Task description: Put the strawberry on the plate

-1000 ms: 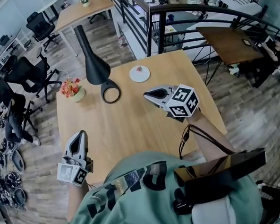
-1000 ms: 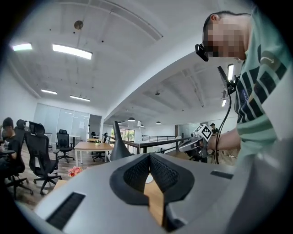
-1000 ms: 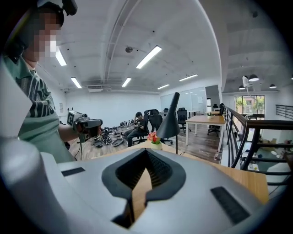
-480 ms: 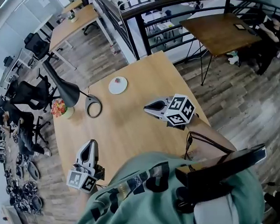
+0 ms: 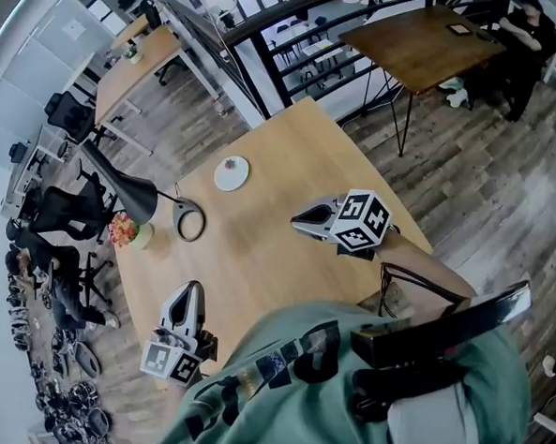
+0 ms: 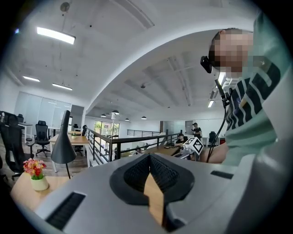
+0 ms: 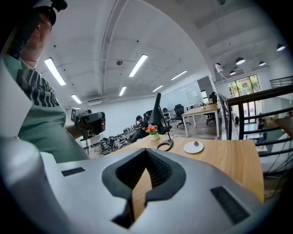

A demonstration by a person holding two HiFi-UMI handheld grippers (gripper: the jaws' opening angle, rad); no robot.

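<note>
A small red strawberry [image 5: 230, 166] lies on the white plate [image 5: 234, 178] near the far side of the wooden table [image 5: 257, 262]. My right gripper [image 5: 302, 218] hovers over the table's right middle, well short of the plate, its jaws shut with nothing between them. In the right gripper view the plate [image 7: 190, 147] with the strawberry [image 7: 196, 143] sits ahead and right of the shut right gripper [image 7: 146, 155]. My left gripper [image 5: 192, 292] is at the table's near left edge; in its own view the left gripper [image 6: 149, 157] is shut and holds nothing.
A black desk lamp [image 5: 134, 193] with a ring base [image 5: 191, 225] and a small flower pot [image 5: 125, 230] stand left of the plate. A black railing [image 5: 270, 38] runs past the table's far edge. Office chairs [image 5: 62, 213] are on the left.
Both grippers have drawn back from the plate toward the person's body, and the head view has swung. The strawberry stays on the plate.
</note>
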